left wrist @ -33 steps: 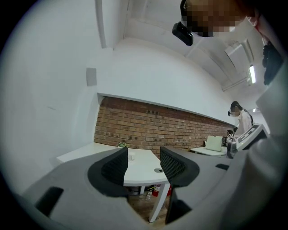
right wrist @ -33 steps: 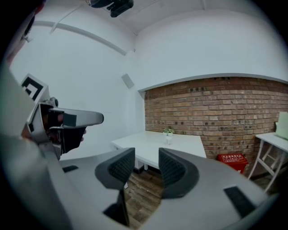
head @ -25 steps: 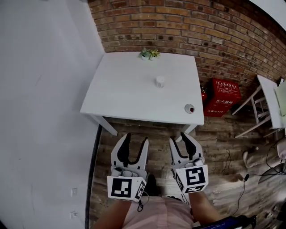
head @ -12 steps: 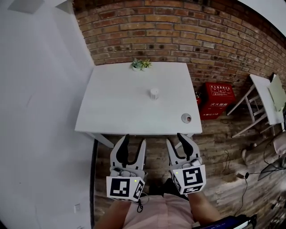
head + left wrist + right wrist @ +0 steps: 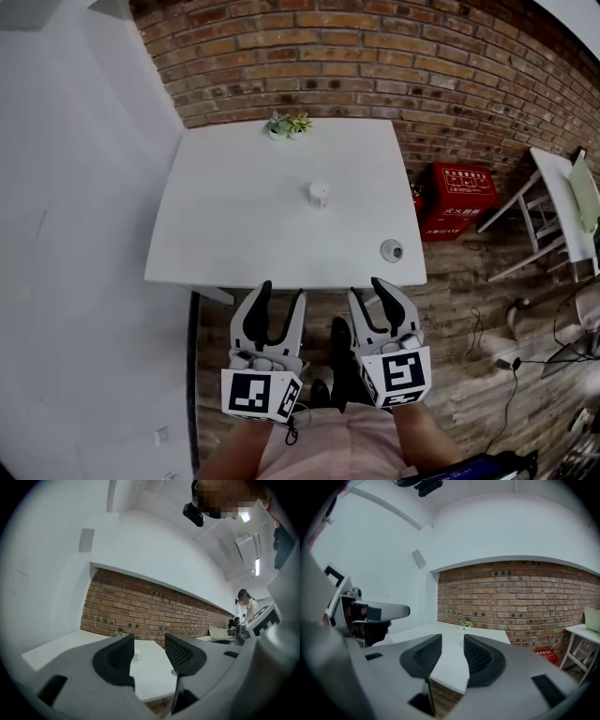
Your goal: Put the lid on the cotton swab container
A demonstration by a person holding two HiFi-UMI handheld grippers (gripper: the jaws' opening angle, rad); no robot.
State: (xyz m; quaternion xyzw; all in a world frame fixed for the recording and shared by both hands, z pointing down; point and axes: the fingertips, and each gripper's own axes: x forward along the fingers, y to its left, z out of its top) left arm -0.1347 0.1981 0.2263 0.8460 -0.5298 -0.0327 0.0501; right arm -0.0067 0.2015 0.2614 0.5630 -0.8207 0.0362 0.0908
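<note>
A small white cotton swab container (image 5: 319, 194) stands upright near the middle of the white table (image 5: 216, 234); it also shows small between the jaws in the left gripper view, container (image 5: 136, 657). A round clear lid (image 5: 392, 249) lies flat near the table's front right corner. My left gripper (image 5: 280, 292) and right gripper (image 5: 367, 287) hover side by side just short of the table's front edge. Both are open with nothing between their jaws. In the right gripper view the gripper (image 5: 453, 644) points at the table's near edge.
A small potted plant (image 5: 287, 124) sits at the table's far edge against the brick wall. A red box (image 5: 457, 197) stands on the wooden floor to the right, beside a white chair frame (image 5: 539, 220). A white wall runs along the left.
Both grippers and the person have come closer to the table; its front edge now lies just ahead of the fingertips. The jaws look the same.
</note>
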